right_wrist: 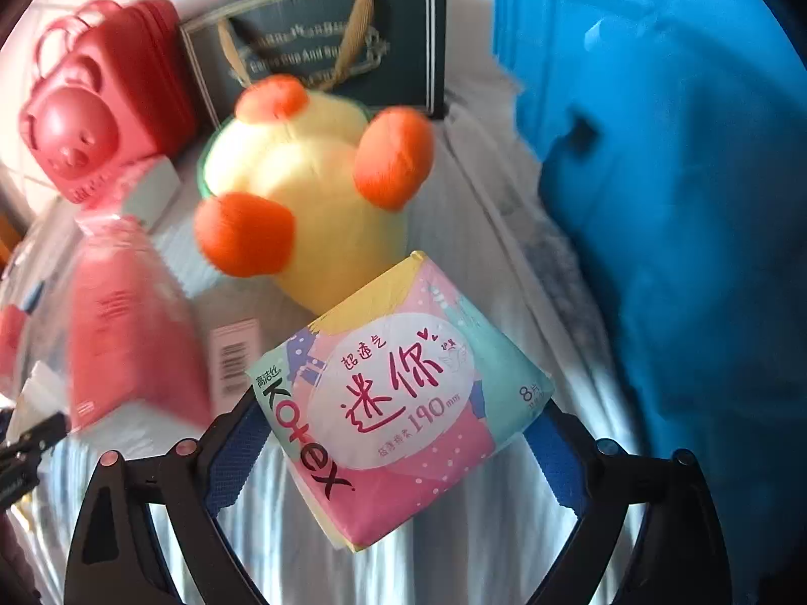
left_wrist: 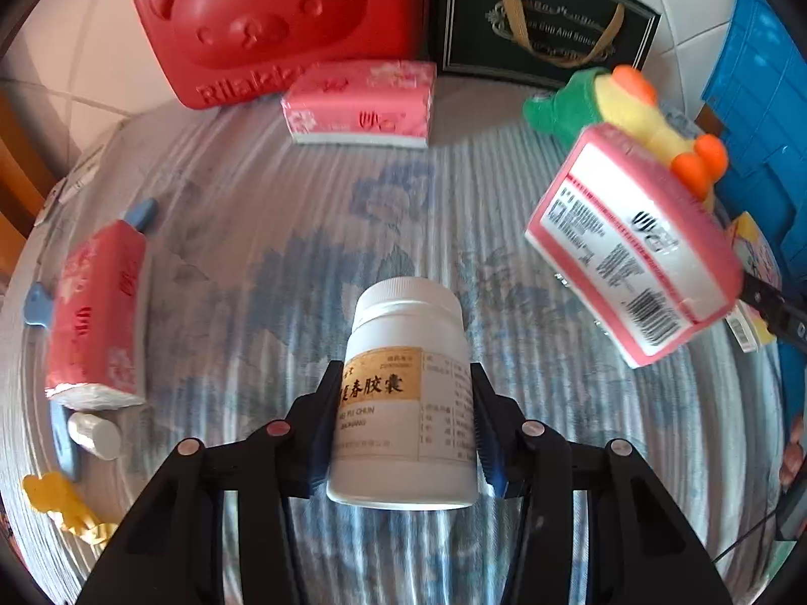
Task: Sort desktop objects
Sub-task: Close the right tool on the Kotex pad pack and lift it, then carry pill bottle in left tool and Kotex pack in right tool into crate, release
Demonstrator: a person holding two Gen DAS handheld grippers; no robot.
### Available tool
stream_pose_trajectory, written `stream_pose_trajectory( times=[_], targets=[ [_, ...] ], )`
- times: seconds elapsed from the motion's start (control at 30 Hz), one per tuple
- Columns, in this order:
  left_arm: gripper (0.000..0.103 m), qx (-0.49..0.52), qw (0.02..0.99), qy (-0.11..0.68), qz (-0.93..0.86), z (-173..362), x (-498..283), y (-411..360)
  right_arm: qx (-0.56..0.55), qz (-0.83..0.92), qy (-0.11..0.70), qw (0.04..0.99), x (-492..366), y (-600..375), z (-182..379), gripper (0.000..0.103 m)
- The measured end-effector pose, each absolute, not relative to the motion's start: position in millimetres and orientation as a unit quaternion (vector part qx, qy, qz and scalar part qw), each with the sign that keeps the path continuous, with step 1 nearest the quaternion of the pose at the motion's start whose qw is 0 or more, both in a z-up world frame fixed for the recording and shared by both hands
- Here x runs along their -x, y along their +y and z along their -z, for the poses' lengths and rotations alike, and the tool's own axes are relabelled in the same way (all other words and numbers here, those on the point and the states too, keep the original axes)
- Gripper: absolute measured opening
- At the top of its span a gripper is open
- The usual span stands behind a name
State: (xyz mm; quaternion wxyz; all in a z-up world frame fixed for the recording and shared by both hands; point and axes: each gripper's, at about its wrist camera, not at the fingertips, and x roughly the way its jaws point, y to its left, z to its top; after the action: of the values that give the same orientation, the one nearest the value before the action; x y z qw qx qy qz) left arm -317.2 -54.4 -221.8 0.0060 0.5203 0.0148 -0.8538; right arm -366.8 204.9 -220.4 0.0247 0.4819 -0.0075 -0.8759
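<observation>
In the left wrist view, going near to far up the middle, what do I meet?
White pill bottle between the left gripper's fingers, then bare striped cloth, then the pink tissue pack, then the red bear case.

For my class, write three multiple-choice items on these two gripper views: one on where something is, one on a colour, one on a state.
1. Where is the plush duck?
A. in front of the dark gift bag
B. inside the blue crate
C. on top of the red bear case

2. What colour is the cap of the medicine bottle?
A. blue
B. white
C. red

3. What is the state of the left gripper?
A. open with nothing between its fingers
B. out of view
C. closed on the medicine bottle

Answers: 1 A, the duck lies just before the bag; 2 B, the screw cap is white; 3 C, both pads press the bottle's sides.
</observation>
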Motion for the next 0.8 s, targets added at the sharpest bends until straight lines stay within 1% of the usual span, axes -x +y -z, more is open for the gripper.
stream_pose_trajectory(
  times=[0.23,0.43,0.47,0.63,0.8],
  targets=[
    [0.046,-0.464,0.0,0.025,0.885,161.3,272.2,-47.7,-0.442,0.895,-0.007,0.058,303.7,191.0,159.4,0.095],
    [0.046,-0.381,-0.014,0.024,0.924,87.5,215.0,-29.3,-0.363,0.927,-0.003,0.091,248.3,174.2,87.2,0.095],
    [0.046,-0.362,-0.02,0.021,0.932,72.3,202.9,-23.7,-0.34,0.936,0.001,0.093,231.0,176.7,66.6,0.095],
    [0.046,-0.297,-0.055,0.011,0.953,22.9,163.3,8.4,-0.26,0.962,0.008,0.079,168.7,197.7,-1.7,0.095],
    [0.046,-0.261,-0.107,-0.004,0.959,-5.2,145.6,52.9,-0.204,0.979,0.003,0.025,109.9,242.8,-51.1,0.095]
  ],
)
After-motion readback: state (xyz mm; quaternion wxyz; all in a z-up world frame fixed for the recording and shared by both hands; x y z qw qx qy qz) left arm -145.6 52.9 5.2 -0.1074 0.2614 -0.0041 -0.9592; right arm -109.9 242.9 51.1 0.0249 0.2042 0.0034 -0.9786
